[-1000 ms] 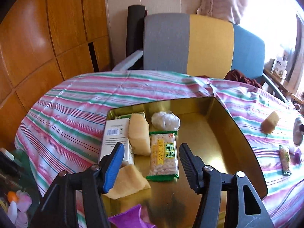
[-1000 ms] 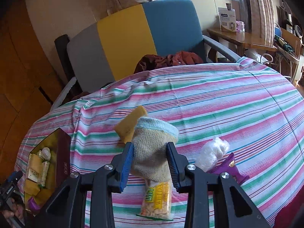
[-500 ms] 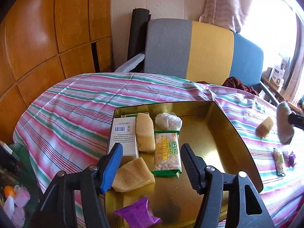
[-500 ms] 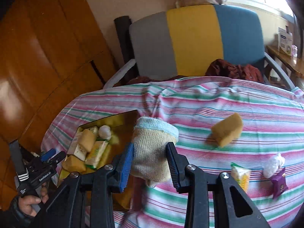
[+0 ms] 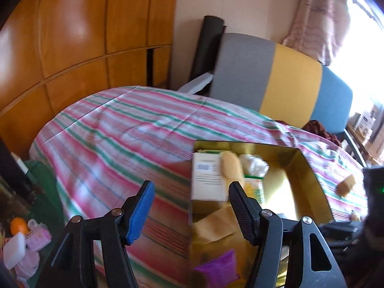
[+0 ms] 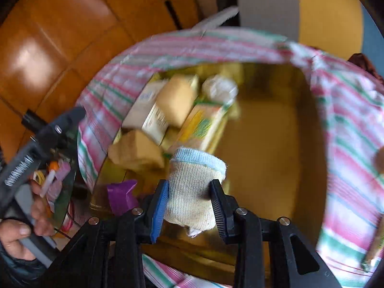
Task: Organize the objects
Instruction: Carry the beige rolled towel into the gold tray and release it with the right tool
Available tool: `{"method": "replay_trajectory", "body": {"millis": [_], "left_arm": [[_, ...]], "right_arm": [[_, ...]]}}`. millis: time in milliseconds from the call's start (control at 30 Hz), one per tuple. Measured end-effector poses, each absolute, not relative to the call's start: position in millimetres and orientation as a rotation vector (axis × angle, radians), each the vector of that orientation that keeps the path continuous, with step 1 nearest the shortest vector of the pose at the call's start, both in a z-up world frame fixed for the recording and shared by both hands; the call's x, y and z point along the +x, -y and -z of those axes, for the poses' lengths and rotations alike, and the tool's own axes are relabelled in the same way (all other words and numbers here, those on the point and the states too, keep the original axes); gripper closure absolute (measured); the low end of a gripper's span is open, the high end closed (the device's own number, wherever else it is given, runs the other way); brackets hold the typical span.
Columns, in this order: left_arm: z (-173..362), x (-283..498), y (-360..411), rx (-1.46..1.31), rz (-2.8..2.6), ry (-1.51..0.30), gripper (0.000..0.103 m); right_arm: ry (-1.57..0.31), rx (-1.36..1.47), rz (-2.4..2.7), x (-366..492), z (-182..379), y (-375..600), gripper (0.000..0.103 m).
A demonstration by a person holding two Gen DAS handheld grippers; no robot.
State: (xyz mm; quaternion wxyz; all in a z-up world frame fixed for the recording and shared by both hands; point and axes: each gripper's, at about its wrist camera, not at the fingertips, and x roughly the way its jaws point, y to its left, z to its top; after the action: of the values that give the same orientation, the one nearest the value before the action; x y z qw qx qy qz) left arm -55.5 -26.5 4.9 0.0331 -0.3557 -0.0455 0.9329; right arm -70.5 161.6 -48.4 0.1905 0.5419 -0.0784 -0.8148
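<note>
Striped cloth (image 5: 115, 129) in pink, green and white covers the table; a gold tray (image 6: 276, 144) sits on it and serves as the landmark.

Right wrist view, nearest first: right gripper (image 6: 189, 206) has its jaws pressed on a beige sock (image 6: 194, 187) with a pale blue cuff, cuff end pointing away. The sock hangs over the tray's near edge, above bare gold floor. Just left of it, inside the tray, a purple wrapper (image 6: 122, 196). Beyond that, a tan sponge (image 6: 136, 153), then a yellow-green snack pack (image 6: 204, 127), a white box (image 6: 148, 112) with a second sponge (image 6: 177, 98) lying on it, and a clear plastic bundle (image 6: 220, 88) nearest the tray's far wall. All are crowded into the tray's left half; the right half is bare. Frame is motion-blurred.

Left of the tray, off the table edge, a hand (image 6: 21, 230) holds the left gripper's handle.

Left wrist view: left gripper (image 5: 189, 208) stands apart with nothing between its fingers; its jaws have just been opening. It hangs over the cloth at the tray's left wall. Another sponge (image 5: 345, 184) lies on the cloth right of the tray.

Behind the tray, a chair (image 5: 276, 81) in grey, yellow and blue; wood panels (image 5: 79, 31) further back.
</note>
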Motion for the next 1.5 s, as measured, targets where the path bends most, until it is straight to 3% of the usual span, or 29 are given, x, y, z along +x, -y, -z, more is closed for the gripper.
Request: {"method": "replay_trajectory", "body": {"millis": [167, 400, 1033, 1500], "left_arm": [[7, -54, 39, -1.148, -2.875, 0.154, 0.038], [6, -52, 36, -1.127, -2.877, 0.144, 0.034], [-16, -32, -13, -0.998, -2.811, -0.046, 0.033], [-21, -24, -61, -0.959, -2.722, -0.174, 0.032]], "right_arm": [[0.22, 1.503, 2.203, -65, 55, -133, 0.067], [0.335, 1.473, 2.178, -63, 54, -146, 0.053], [0.511, 1.333, 2.466, -19, 12, -232, 0.053], [0.495, 1.359, 2.757, 10, -5, -330, 0.052]]}}
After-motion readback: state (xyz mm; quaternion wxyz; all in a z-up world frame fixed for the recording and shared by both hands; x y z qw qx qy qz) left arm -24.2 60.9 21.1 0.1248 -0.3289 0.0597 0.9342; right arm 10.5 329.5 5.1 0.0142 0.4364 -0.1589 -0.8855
